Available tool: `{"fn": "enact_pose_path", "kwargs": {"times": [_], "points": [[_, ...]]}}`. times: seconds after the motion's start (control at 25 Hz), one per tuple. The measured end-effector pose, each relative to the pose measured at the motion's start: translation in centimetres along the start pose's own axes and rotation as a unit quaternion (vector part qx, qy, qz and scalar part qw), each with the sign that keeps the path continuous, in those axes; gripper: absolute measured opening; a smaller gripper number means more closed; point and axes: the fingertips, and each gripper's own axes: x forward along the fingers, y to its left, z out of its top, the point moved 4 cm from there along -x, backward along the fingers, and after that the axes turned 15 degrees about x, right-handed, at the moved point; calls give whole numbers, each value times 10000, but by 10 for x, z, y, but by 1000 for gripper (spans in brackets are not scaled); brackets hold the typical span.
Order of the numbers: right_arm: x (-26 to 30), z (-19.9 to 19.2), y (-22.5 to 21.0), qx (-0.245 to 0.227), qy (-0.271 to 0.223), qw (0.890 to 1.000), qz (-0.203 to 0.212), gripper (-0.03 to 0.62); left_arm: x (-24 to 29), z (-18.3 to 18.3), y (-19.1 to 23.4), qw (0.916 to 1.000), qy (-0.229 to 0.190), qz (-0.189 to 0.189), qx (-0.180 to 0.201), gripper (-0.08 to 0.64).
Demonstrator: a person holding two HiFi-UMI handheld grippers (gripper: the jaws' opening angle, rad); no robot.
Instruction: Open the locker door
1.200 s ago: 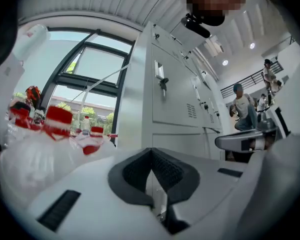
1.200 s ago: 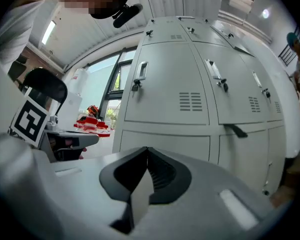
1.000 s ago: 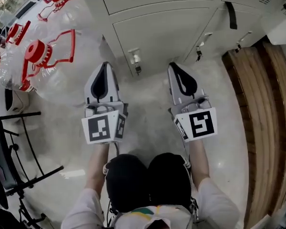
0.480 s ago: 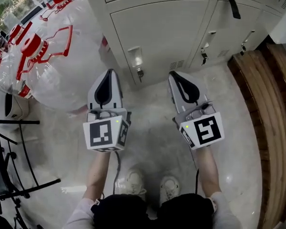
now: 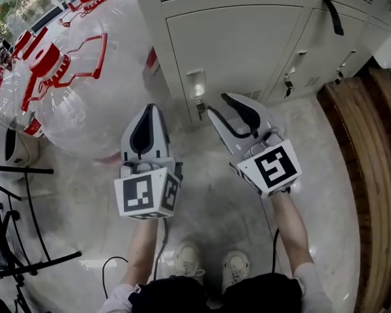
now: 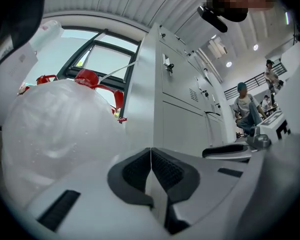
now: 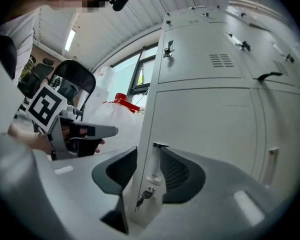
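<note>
Two grippers face the closed pale-grey locker door (image 5: 241, 44) at floor level: left gripper (image 5: 149, 107) clenched empty, right gripper (image 5: 216, 103) jaws opening, latch (image 7: 155, 166) framed between them untouched, its hanging key (image 7: 142, 198) clear only in the right gripper view

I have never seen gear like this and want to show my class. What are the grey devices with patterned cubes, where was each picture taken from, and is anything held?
A person, not a robot, holds a two-jaw gripper in each hand; the cubes are part of them. One picture comes from a camera on the person's head, looking down; the others come from cameras riding on each gripper, looking along its jaws. The left gripper is shut and empty. On the right gripper the jaws are opening, with the latch of the locker door seen between them, not gripped. Big clear water jugs with red caps stand on the floor beside that door. Nothing is held.
</note>
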Motion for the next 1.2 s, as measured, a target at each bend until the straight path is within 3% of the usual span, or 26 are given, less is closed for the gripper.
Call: {"fn": "enact_pose_path", "kwargs": {"times": [0.08, 0.28, 0.6, 1.04, 1.2], "points": [[16, -5, 2, 18, 220, 9996, 185, 168, -1, 2, 1, 10000, -38, 34, 52, 15], [47, -17, -8, 279, 535, 9977, 312, 196, -3, -3, -4, 9999, 14, -33, 158, 15], [72, -24, -9, 210, 714, 9966, 365, 201, -4, -10, 3, 9999, 78, 12, 104, 15], [81, -37, -15, 585, 818, 9941, 412, 201, -4, -15, 2, 10000, 88, -23, 12, 15], [86, -42, -12, 660, 887, 9926, 505, 201, -4, -16, 6, 9996, 188, 193, 84, 15]]}}
